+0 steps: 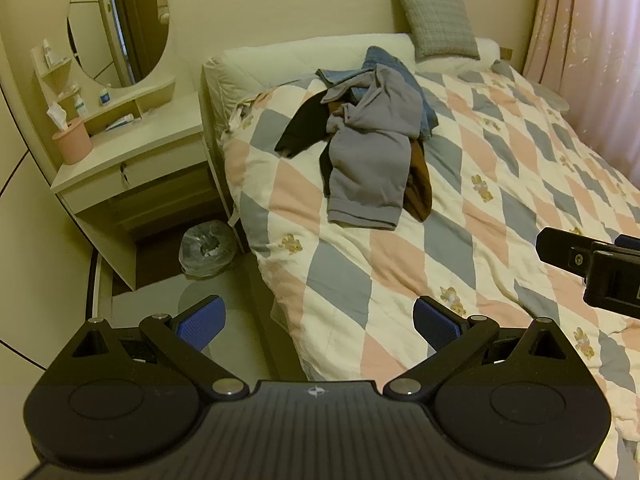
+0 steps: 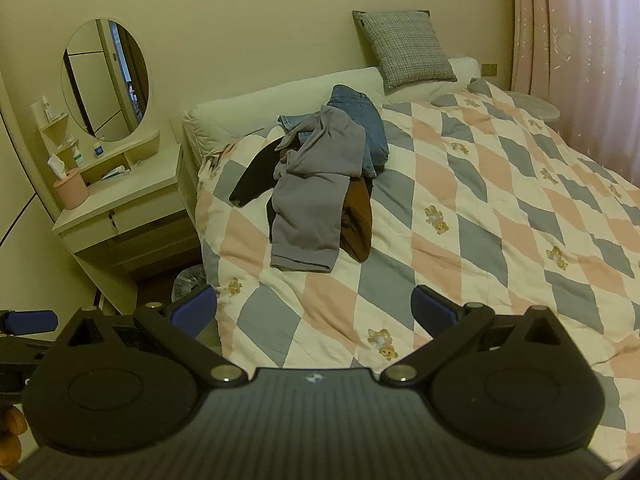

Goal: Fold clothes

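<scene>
A heap of clothes lies on the checked quilt (image 1: 500, 208) (image 2: 480, 216) toward the head of the bed. On top is a grey garment (image 1: 368, 160) (image 2: 308, 204), with blue jeans (image 1: 404, 80) (image 2: 368, 120), a black piece (image 1: 300, 124) (image 2: 252, 180) and a brown piece (image 1: 418, 184) (image 2: 356, 224) under and around it. My left gripper (image 1: 318, 324) hangs open over the bed's near left edge, well short of the heap. Open too, my right gripper (image 2: 314, 312) hovers above the quilt, nothing between its blue pads. The right gripper's body also shows in the left wrist view (image 1: 592, 264).
A cream dressing table (image 1: 132, 148) (image 2: 120, 204) with an oval mirror and a pink tissue box (image 1: 72, 142) (image 2: 71, 188) stands left of the bed. A lined waste bin (image 1: 208, 248) sits on the floor beside it. A checked cushion (image 1: 436, 20) (image 2: 404, 46) leans at the headboard; pink curtains (image 1: 592, 60) hang on the right.
</scene>
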Motion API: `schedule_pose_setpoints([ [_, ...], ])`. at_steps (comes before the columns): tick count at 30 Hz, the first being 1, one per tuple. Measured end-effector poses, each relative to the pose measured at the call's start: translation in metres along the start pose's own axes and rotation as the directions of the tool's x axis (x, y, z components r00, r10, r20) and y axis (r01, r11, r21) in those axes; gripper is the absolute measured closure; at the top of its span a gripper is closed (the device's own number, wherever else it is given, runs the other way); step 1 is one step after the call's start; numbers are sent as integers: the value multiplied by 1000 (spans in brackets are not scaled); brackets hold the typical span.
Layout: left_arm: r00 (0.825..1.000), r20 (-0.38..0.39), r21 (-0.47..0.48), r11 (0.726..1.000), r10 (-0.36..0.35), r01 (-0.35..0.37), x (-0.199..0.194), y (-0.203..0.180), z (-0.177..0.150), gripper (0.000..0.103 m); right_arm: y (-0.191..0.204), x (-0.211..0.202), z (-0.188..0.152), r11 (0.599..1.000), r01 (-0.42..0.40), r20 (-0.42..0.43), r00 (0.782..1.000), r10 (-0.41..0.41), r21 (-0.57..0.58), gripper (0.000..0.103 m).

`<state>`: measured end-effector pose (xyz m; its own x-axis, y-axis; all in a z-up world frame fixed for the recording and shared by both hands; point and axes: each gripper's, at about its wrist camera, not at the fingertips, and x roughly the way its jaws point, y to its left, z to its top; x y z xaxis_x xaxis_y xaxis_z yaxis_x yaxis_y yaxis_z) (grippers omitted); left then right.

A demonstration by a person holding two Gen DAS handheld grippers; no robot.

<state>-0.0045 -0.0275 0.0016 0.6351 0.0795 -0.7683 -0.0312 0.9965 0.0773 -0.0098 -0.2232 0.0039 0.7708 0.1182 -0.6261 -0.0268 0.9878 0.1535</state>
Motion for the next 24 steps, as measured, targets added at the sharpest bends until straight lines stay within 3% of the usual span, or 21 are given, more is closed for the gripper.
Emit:
schedule_pose_setpoints([
  [24,1000,18,40,999,-7,6,9,-7,3,0,-13,9,4,1000,6,-19,1000,-5,17,0],
])
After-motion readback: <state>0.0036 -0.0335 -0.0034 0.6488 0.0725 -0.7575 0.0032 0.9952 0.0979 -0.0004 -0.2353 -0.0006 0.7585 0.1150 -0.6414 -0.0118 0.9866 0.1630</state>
